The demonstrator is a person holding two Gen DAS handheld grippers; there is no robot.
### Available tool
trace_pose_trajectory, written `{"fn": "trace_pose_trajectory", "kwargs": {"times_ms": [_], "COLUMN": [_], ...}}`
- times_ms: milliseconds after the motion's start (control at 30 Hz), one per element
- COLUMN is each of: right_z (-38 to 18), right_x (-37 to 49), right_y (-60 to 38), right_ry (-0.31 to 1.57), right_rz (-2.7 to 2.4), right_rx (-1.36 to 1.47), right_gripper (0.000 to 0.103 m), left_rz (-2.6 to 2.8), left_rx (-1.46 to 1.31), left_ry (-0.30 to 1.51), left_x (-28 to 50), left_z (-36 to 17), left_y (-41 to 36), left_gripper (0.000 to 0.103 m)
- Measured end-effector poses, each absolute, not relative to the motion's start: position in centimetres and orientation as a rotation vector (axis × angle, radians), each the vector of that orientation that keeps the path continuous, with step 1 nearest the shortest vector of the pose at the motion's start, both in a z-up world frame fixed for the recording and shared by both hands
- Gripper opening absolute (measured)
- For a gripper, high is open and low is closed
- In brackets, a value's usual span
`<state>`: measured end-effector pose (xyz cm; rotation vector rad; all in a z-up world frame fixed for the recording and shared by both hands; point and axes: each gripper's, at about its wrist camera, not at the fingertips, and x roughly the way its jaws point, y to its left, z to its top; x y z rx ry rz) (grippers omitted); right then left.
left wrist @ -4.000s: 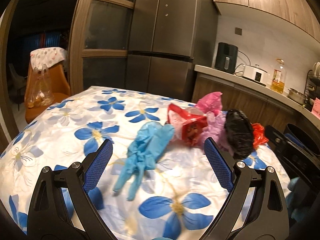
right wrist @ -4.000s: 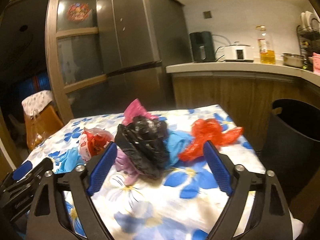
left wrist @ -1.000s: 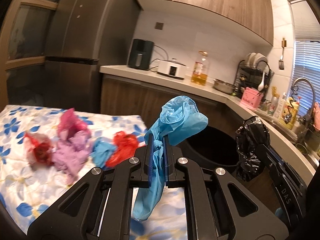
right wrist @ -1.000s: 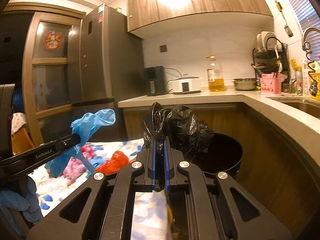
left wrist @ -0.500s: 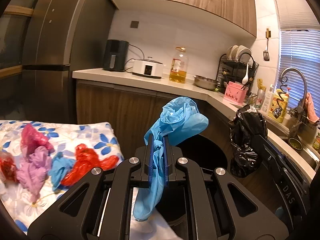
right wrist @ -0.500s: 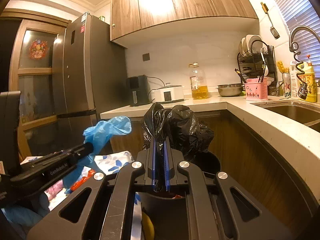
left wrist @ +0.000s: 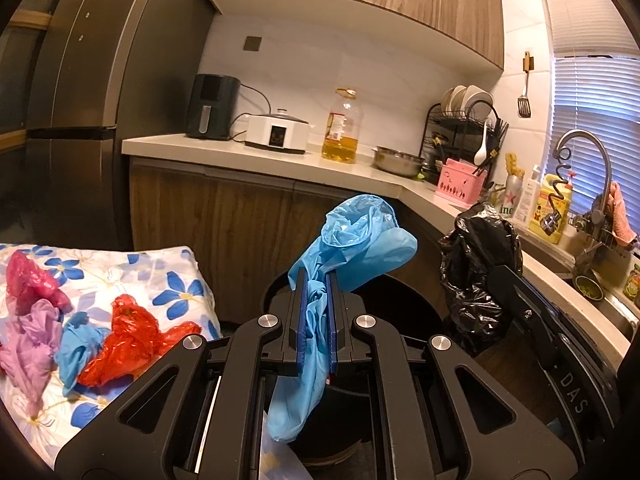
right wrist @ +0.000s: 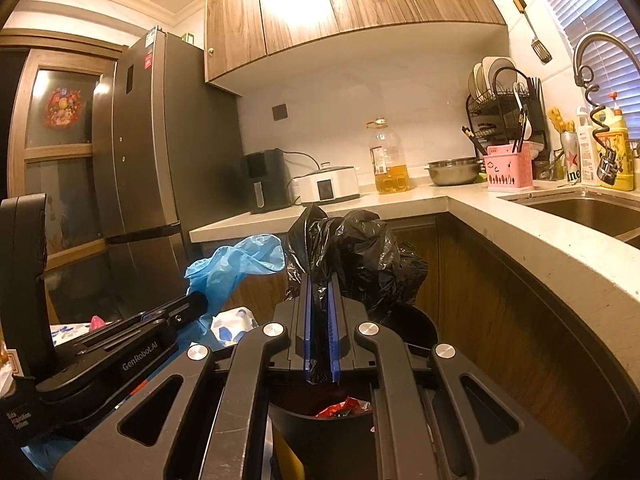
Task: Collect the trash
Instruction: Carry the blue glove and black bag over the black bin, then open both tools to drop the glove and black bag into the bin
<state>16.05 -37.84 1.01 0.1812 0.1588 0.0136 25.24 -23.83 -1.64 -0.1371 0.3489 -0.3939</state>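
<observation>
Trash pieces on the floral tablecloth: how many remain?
4: pink bag, purple bag, blue piece, red bag, clustered near the tablecloth's corner. More may lie out of frame.

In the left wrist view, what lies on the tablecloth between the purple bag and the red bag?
A crumpled blue glove, touching both the purple bag and the red bag; only the left wrist view shows it.

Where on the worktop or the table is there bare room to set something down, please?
The pale worktop is bare at its near-left end, left of the black air fryer, and between the oil bottle and steel bowl. The floral-clothed table is bare near its corner; crumpled plastic bags crowd its left.
</observation>
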Motion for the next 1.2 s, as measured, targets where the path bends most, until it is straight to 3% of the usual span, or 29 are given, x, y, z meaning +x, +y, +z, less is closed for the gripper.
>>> {"fn": "trace_pose_trajectory", "kwargs": {"times_ms": [800,933,1033,1200], "right_z": [0.0,-0.1,-0.2,-0.3], "right_x": [18.6,18.9,18.8,18.6], "right_y": [-38.8,-39.0,-39.3,-39.7], "right_ry": [0.196,0.197,0.194,0.187], "right_rz": [0.027,0.019,0.008,-0.007], "right_rx": [0.193,0.19,0.201,0.213], "right_gripper": [0.009,0.013,0.023,0.031], "left_rz": [-0.45,-0.469,-0.48,-0.479], "left_rx": [-0.135,-0.144,-0.134,-0.12], "left_ry": [0.39,0.402,0.41,0.442], "left_x": [28.2,28.7,29.0,29.4], "left_z": [-3.6,-4.0,-4.4,-5.3], "left_y": [-26.1,-26.2,-26.5,-26.7], "left_gripper": [0.008,0.008,0.009,0.015]}}
